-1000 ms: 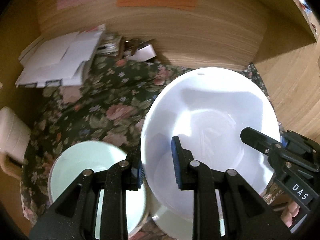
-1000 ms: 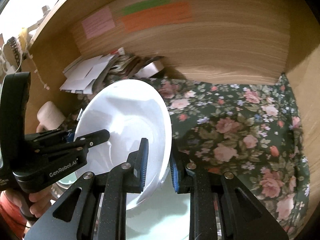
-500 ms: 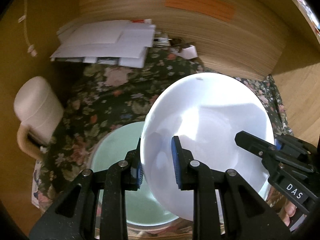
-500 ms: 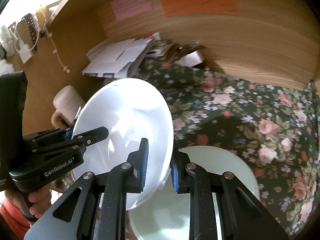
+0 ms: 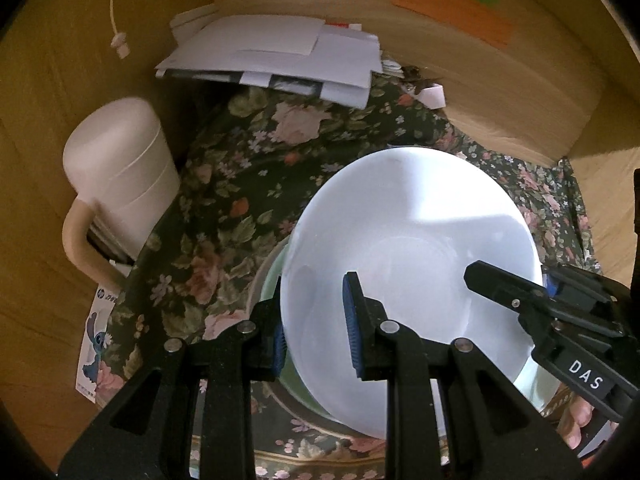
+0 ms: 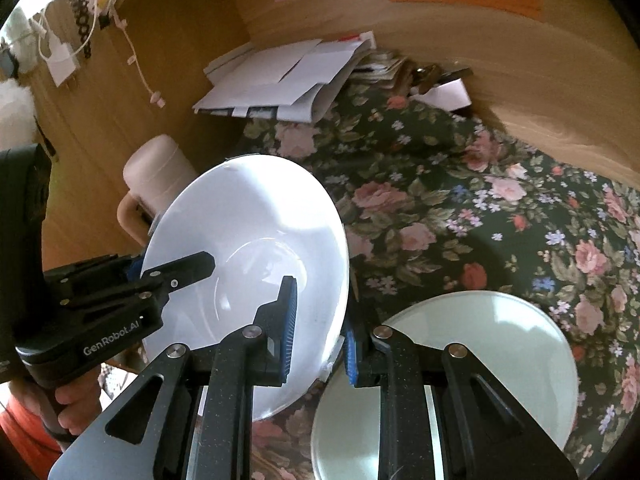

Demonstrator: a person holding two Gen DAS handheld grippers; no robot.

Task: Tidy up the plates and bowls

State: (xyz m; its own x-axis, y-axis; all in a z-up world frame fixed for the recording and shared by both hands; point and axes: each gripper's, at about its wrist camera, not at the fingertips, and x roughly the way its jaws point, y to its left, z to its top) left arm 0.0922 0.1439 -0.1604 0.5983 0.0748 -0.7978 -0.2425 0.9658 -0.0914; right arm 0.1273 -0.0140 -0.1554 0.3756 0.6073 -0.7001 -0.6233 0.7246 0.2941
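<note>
Both grippers hold one white bowl point(image 5: 408, 240) by opposite sides of its rim, tilted above the floral cloth. In the left wrist view my left gripper point(image 5: 314, 336) is shut on the bowl's near left rim, and my right gripper point(image 5: 520, 288) clamps the right rim. In the right wrist view the same white bowl point(image 6: 248, 216) has my right gripper point(image 6: 320, 340) shut on its right rim and my left gripper point(image 6: 160, 270) on its left. A pale green dish point(image 6: 480, 360) lies on the cloth below and to the right, and its edge point(image 5: 272, 280) peeks out under the bowl.
A cream mug with a handle point(image 5: 120, 168) stands at the left by the wooden side wall. A pile of white papers point(image 5: 280, 56) lies in the back corner. Wooden walls with an orange note point(image 5: 452, 12) close in the floral cloth point(image 6: 500, 200).
Both grippers have carried the bowl to the left, toward the mug and the papers. The pale green dish now shows on the bowl's right in the right wrist view.
</note>
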